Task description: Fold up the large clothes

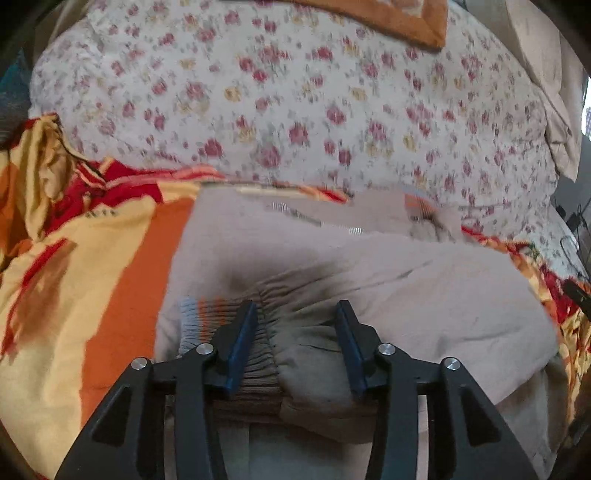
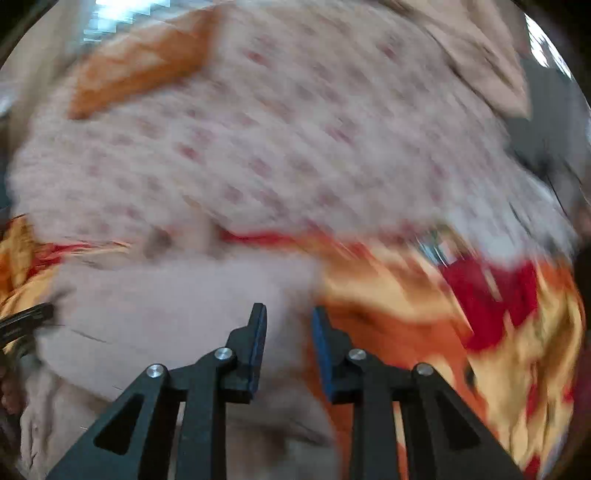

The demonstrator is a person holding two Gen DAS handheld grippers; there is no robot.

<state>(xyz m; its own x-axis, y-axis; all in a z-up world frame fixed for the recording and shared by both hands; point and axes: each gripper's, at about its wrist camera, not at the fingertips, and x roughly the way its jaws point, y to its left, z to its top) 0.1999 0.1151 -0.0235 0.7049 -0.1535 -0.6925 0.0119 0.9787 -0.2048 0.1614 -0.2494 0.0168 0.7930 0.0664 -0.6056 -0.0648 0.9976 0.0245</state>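
Note:
A beige garment [image 1: 369, 280] with a ribbed cuff [image 1: 255, 354] striped grey and orange lies on the bed. My left gripper [image 1: 297, 314] is open just above it, its fingers on either side of the cuff and gathered cloth. In the blurred right wrist view the same beige garment [image 2: 177, 302] lies at left and centre. My right gripper [image 2: 289, 317] is open, over the garment's right edge where it meets the orange sheet. Neither gripper holds anything.
An orange, yellow and red patterned sheet [image 1: 92, 266] lies under the garment and shows in the right wrist view [image 2: 461, 332]. A white floral quilt [image 1: 295, 92] fills the far side. An orange-edged cloth [image 1: 399, 22] lies at the top. Dark cables [image 1: 572, 229] hang at the right.

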